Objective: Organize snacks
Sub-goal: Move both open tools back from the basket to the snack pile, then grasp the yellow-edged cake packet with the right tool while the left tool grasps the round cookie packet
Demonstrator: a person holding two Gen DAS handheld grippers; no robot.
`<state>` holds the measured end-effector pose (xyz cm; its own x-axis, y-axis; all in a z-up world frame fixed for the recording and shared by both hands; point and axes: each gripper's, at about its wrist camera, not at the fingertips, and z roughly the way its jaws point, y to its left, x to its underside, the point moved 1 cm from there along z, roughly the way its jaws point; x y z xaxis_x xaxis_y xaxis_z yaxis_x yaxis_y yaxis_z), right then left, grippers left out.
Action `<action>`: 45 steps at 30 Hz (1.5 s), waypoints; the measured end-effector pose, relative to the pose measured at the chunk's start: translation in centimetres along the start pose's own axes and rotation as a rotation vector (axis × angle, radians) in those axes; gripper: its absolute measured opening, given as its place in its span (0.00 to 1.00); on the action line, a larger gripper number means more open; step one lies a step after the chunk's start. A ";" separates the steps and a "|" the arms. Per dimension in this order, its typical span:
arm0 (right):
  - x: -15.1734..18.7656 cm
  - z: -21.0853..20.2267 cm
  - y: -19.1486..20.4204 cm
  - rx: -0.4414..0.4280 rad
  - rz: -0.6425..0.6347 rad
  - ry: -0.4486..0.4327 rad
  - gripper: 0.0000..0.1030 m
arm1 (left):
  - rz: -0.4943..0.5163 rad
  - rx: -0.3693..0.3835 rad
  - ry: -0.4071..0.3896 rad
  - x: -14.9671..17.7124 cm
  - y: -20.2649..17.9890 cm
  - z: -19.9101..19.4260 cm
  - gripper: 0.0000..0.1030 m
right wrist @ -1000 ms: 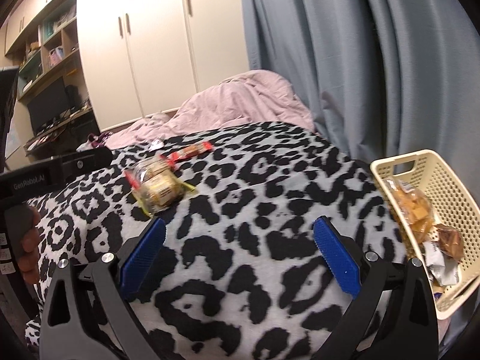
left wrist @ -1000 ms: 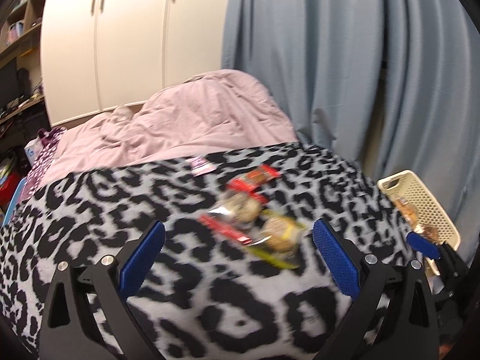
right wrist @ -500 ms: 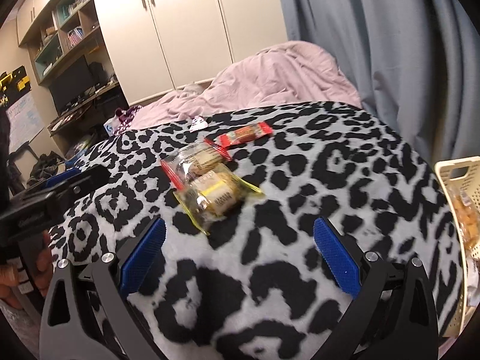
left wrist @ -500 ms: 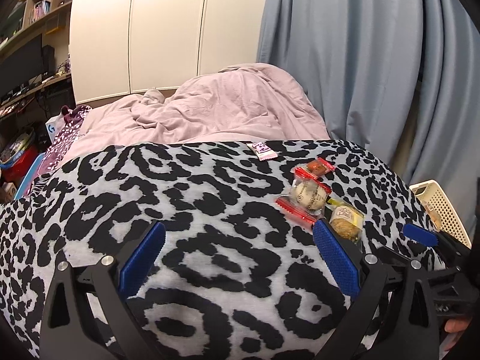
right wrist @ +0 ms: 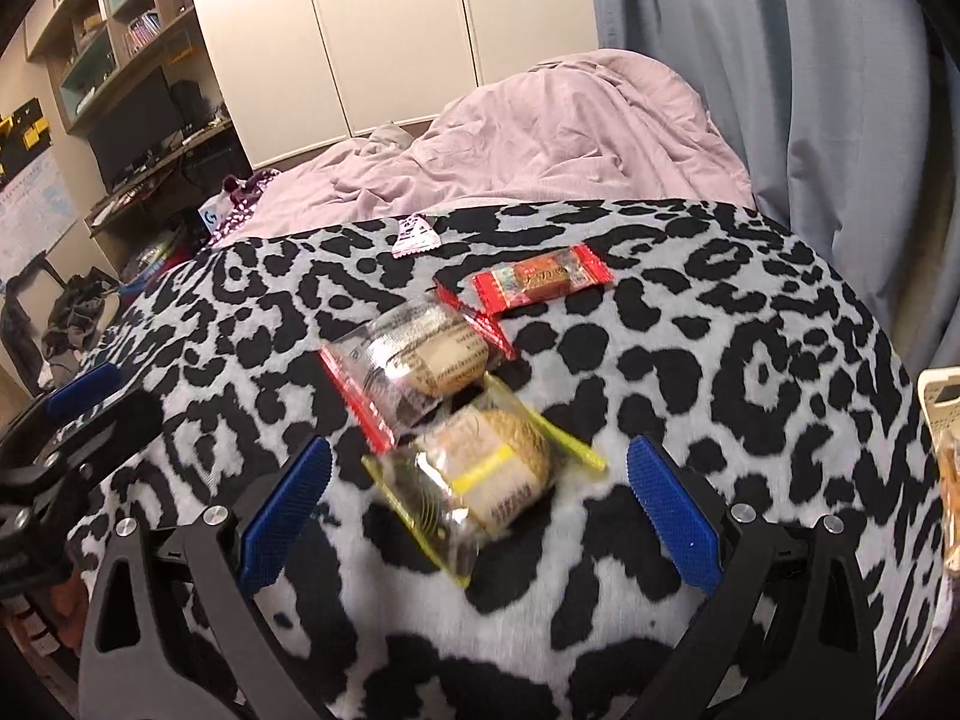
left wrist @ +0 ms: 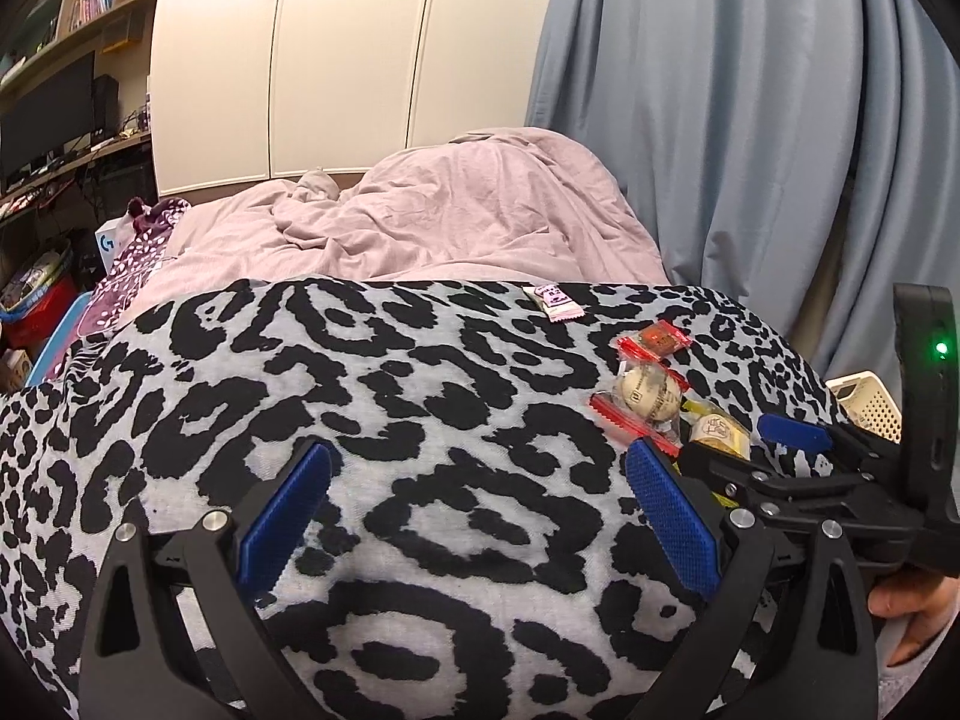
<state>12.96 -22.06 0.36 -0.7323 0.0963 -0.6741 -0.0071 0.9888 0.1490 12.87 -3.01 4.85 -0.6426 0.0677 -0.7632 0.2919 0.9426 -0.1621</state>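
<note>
Both the left gripper (left wrist: pixel 477 510) and right gripper (right wrist: pixel 477 507) gape empty over the leopard-print blanket (right wrist: pixel 690 360), the right one just short of a yellow-edged cake packet (right wrist: pixel 486 474) near the blanket's right edge.

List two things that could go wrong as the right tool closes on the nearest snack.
1. The yellow-edged snack overlaps the red-edged snack, so the open right tool might drag or pinch both.
2. The leopard blanket is soft; the tool could catch fabric along with the crinkly wrapper.
</note>
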 end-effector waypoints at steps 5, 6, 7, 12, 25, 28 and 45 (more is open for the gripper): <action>-0.1 0.9 -0.4 0.028 -0.009 0.025 0.97 | 0.003 0.001 0.003 -0.1 0.0 0.3 0.95; 0.0 0.9 -0.6 0.027 -0.008 0.026 0.97 | 0.004 0.001 0.003 -0.1 0.0 0.3 0.95; 0.0 0.9 -0.8 0.023 -0.005 0.029 0.97 | 0.005 0.002 0.003 -0.1 -0.1 0.3 0.95; 0.7 0.2 -2.3 0.036 0.016 0.022 0.97 | 0.006 0.006 0.009 -0.1 -0.3 0.6 0.95; 1.9 -2.0 -5.2 0.083 0.055 -0.019 0.97 | 0.019 0.016 0.014 0.0 -1.0 0.9 0.95; 1.4 -1.9 -4.5 0.063 0.039 -0.033 0.97 | 0.025 0.016 0.012 -0.2 -1.3 0.9 0.95; -0.1 0.6 -4.1 0.043 0.032 -0.021 0.41 | 0.044 -0.004 0.033 -0.5 -1.7 2.1 0.95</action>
<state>13.53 -26.03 -0.61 -0.7172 0.1302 -0.6846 0.0460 0.9891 0.1398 14.14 -5.34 4.18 -0.6521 0.1196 -0.7487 0.3175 0.9398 -0.1264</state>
